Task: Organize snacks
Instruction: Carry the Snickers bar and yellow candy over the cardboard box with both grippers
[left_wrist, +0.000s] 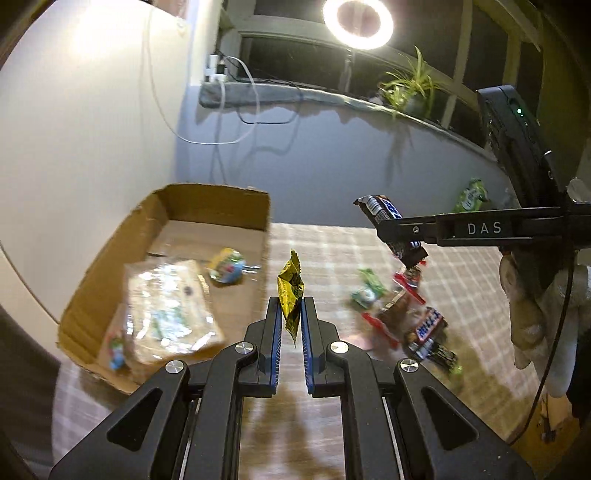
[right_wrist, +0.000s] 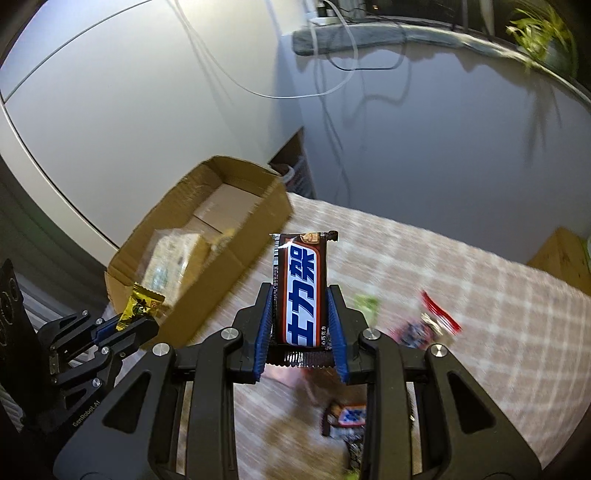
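My left gripper (left_wrist: 291, 306) is shut on a gold candy packet (left_wrist: 291, 291), held above the table just right of the open cardboard box (left_wrist: 85, 295). It also shows in the right wrist view (right_wrist: 125, 326) with the gold packet (right_wrist: 142, 304). My right gripper (right_wrist: 300, 295) is shut on a brown Snickers bar (right_wrist: 301, 291), held upright above the table; it also shows in the left wrist view (left_wrist: 391, 230) with the bar (left_wrist: 382, 210). The box (right_wrist: 229, 273) holds a clear bag of snacks (left_wrist: 170, 310) and small candies (left_wrist: 227, 266).
Loose snacks lie on the checked tablecloth (left_wrist: 461, 266): another Snickers bar (left_wrist: 428, 325), red-wrapped packets (left_wrist: 406, 286) and a green candy (left_wrist: 367, 290). A green packet (left_wrist: 471, 195) lies far right. A ring light (left_wrist: 357, 22), cables and a plant (left_wrist: 410, 86) stand behind.
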